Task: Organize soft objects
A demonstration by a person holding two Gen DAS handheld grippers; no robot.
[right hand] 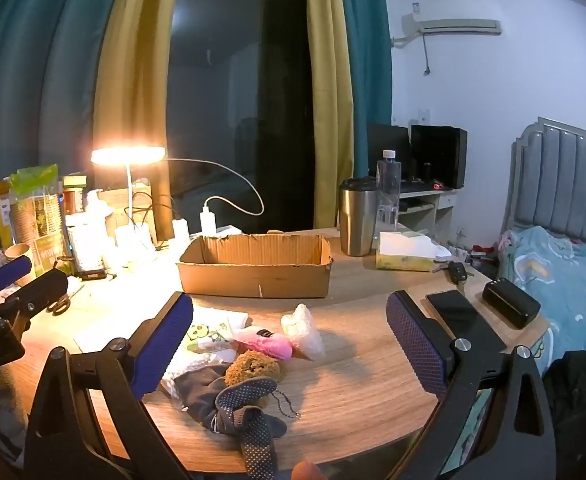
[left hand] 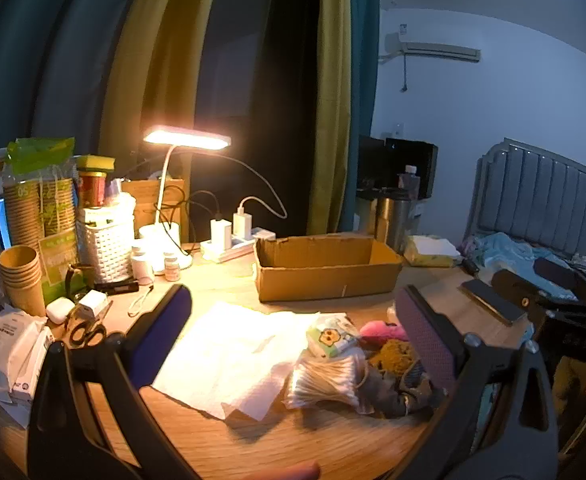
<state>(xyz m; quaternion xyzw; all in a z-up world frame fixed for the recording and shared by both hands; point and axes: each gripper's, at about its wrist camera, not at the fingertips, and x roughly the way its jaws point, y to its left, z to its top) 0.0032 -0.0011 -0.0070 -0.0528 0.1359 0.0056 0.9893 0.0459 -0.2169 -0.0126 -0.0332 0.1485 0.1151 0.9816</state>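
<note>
Both hand-held grippers hover over the wooden surface with jaws spread wide and nothing between them. The left hand-held gripper sits low in the left wrist view, the right hand-held gripper low in the right wrist view.

The soft stuff is a messy pile at lower centre of the right view: a grey sock with grippy dots, a brown sponge touching it, a pink plush just behind, and a crinkly plastic bag beside that. In the left view there's also a cotton swab pack next to the pile, and white tissues spread flat at centre.

The cardboard box sits open behind the pile, mid-frame. A lit lamp glows at left, a steel tumbler stands right of the box, and a phone lies at right.
</note>
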